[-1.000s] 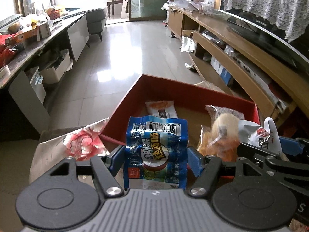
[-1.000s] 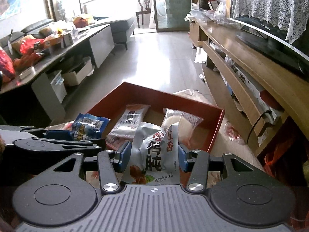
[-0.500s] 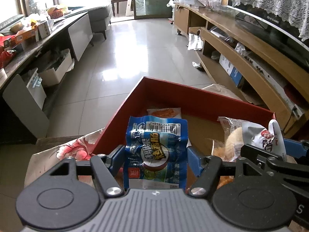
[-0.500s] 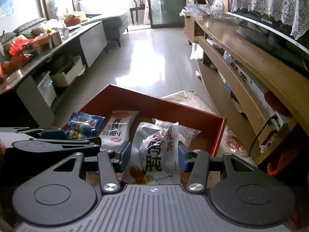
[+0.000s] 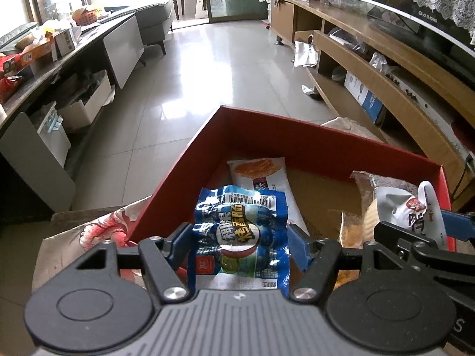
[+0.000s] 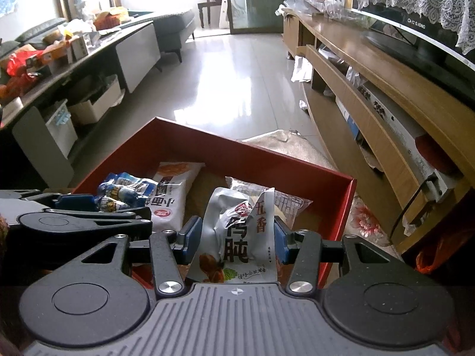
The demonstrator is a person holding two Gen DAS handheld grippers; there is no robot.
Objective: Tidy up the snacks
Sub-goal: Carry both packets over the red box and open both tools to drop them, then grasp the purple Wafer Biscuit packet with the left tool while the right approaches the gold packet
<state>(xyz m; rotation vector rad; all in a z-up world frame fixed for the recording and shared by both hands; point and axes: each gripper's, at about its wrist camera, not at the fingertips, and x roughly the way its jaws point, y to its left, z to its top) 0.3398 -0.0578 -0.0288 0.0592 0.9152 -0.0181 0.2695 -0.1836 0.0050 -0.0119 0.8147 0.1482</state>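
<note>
Left gripper (image 5: 239,237): clamped on a blue sausage packet (image 5: 240,234), blue pads pressed against both sides, packet upright, over the near left part of the red box (image 5: 326,139). Right gripper (image 6: 234,235): clamped on a silver-grey snack pouch (image 6: 237,231) with black and red lettering, pouch upright, over the near right part of the same box.

Edges and open room:
- Box walls red, inside floor brown card. Left wall (image 5: 178,184) just beside the blue packet; far wall well apart from both held items.
- Bare card floor (image 5: 320,190) between the white snack pack (image 5: 261,175) lying flat toward the left and the clear-wrapped pastry (image 6: 285,200) toward the right — open down to the far wall.
- Floral cloth (image 5: 98,231) under the box, showing past its left wall.
- Tiled floor (image 5: 207,68) beyond, clear between the grey table at left and the wooden TV console (image 5: 386,68) at right.

View differences:
- Left wrist view: barcode and full face of the blue packet; right gripper only as a side profile at the right edge.
- Right wrist view: blue packet seen edge-on at left, box's right wall (image 6: 344,210) and right corner in full — cloth visible past them.
</note>
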